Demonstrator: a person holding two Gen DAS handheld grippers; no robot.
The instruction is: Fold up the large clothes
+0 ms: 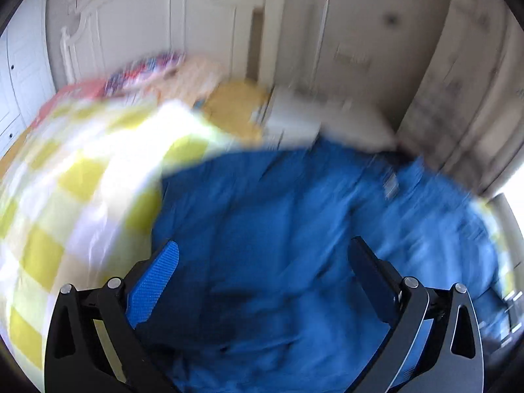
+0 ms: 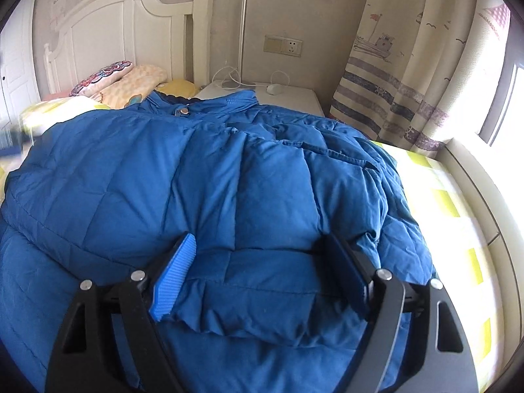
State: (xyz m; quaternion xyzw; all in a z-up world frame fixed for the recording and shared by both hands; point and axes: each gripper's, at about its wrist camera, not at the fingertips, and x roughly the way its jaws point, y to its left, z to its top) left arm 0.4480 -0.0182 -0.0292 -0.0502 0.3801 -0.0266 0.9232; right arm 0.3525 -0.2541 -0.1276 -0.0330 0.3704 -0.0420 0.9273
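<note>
A large blue quilted down jacket (image 2: 203, 177) lies spread on the bed, collar toward the headboard. A sleeve (image 2: 262, 294) is folded across the body. My right gripper (image 2: 258, 245) is open, its jaws standing either side of the sleeve's cuff end, low on the fabric. In the blurred left wrist view the same jacket (image 1: 278, 213) fills the middle. My left gripper (image 1: 265, 255) is open and empty just above the jacket's left part, near its edge by the checked bedsheet (image 1: 65, 180).
The yellow-and-white checked sheet also shows at the right (image 2: 452, 216), beside the window ledge. Pillows (image 2: 131, 82) lie by the white headboard (image 2: 108, 26). A white nightstand (image 2: 288, 98) with cables and a patterned curtain (image 2: 402, 65) stand behind.
</note>
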